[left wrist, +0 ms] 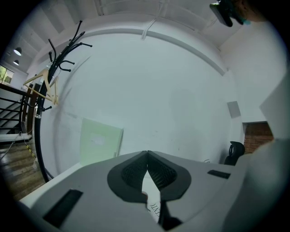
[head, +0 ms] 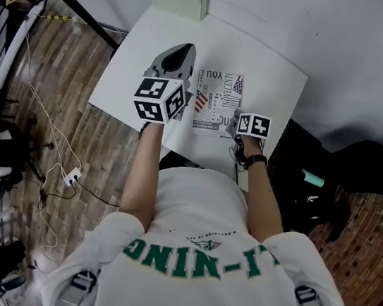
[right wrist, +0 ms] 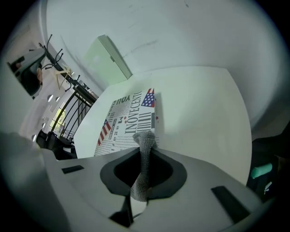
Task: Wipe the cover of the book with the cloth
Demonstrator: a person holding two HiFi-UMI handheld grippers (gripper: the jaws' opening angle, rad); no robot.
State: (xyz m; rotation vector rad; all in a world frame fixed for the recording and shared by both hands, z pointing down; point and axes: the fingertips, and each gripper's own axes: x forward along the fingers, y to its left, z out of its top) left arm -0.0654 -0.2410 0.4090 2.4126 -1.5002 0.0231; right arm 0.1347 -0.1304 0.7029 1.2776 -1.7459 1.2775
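Your right gripper [right wrist: 145, 136] has its jaws pinched on the grey cloth [right wrist: 143, 163] — its bunched end pokes out over the near edge of the book [right wrist: 127, 122], which lies flat on the white table [right wrist: 199, 108].

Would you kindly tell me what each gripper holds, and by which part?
The right gripper is shut on the cloth, pinching a bunched length; one end pokes out ahead. The left gripper is shut, empty.
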